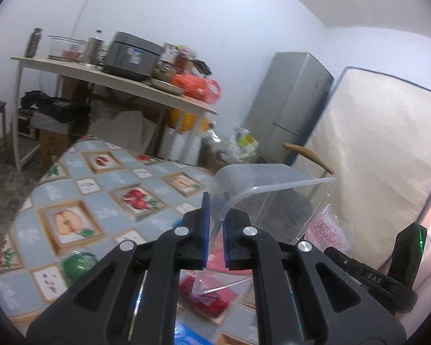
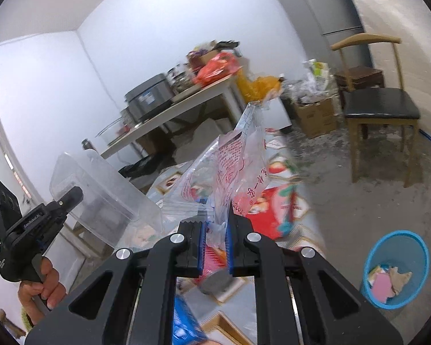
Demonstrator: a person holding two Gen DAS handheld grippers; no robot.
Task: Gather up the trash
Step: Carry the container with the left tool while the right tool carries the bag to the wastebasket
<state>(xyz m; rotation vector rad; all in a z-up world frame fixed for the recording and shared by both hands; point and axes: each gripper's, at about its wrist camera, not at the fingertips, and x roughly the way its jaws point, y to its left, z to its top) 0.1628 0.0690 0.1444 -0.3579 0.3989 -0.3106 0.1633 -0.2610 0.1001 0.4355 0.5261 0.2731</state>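
My left gripper (image 1: 216, 214) is shut on the thin wall of a clear plastic container (image 1: 275, 198), which hangs tilted above the fruit-patterned tablecloth (image 1: 100, 201). The same container (image 2: 100, 195) shows at the left of the right wrist view, with the left gripper (image 2: 71, 197) and the hand holding it. My right gripper (image 2: 216, 225) is shut on a crumpled clear plastic bag (image 2: 232, 161) with red print, lifted above the table. A red wrapper (image 2: 270, 210) and a red can (image 2: 215, 276) lie on the cloth below.
A blue waste basket (image 2: 396, 270) with paper scraps stands on the floor at the right. A black-seated wooden chair (image 2: 382, 109), a cardboard box (image 2: 316, 115), a cluttered white side table (image 1: 115, 82), a grey fridge (image 1: 290, 103) and a leaning mattress (image 1: 382, 149) surround the table.
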